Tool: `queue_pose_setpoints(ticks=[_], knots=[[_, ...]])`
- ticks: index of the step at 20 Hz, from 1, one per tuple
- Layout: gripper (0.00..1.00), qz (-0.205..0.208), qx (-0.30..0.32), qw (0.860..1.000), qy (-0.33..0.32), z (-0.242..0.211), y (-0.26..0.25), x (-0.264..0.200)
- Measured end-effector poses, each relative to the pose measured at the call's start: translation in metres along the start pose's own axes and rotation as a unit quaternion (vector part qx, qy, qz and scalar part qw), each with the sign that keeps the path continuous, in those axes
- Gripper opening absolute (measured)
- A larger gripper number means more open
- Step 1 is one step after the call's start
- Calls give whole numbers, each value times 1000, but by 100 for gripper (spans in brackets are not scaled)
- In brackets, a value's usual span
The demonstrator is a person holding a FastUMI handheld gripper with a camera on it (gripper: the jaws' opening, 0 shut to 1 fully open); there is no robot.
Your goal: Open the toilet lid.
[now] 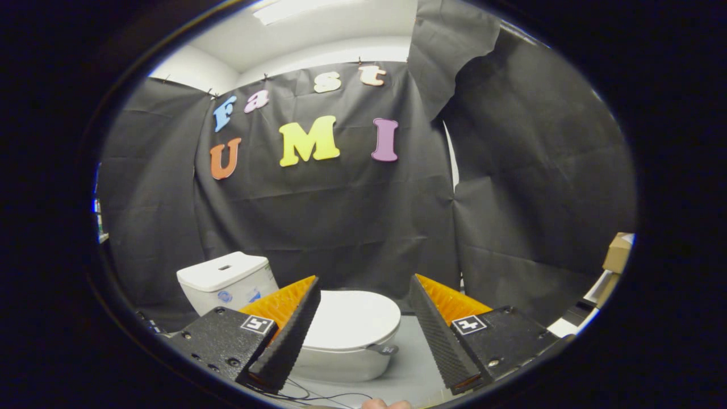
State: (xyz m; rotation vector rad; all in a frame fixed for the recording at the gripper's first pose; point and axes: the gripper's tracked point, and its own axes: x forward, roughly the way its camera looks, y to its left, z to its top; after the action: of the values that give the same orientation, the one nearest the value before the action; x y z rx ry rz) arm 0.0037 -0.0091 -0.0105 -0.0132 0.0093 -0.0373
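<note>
Two spread jaws above closed toilet lid (352,319)

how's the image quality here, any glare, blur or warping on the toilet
Gripper view: strong fisheye warp bends the booth wall and ceiling edges; the toilet lid is bright, nearly washed out, with little surface detail; the tank is fairly sharp; the ceiling light is blown out; the open gripper fingers are sharp, ridges clear.
</note>
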Motion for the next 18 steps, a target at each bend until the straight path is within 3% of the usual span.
queue_pose_setpoints(ticks=[18], knots=[[99,18,-21,998,62,-34,15,19]])
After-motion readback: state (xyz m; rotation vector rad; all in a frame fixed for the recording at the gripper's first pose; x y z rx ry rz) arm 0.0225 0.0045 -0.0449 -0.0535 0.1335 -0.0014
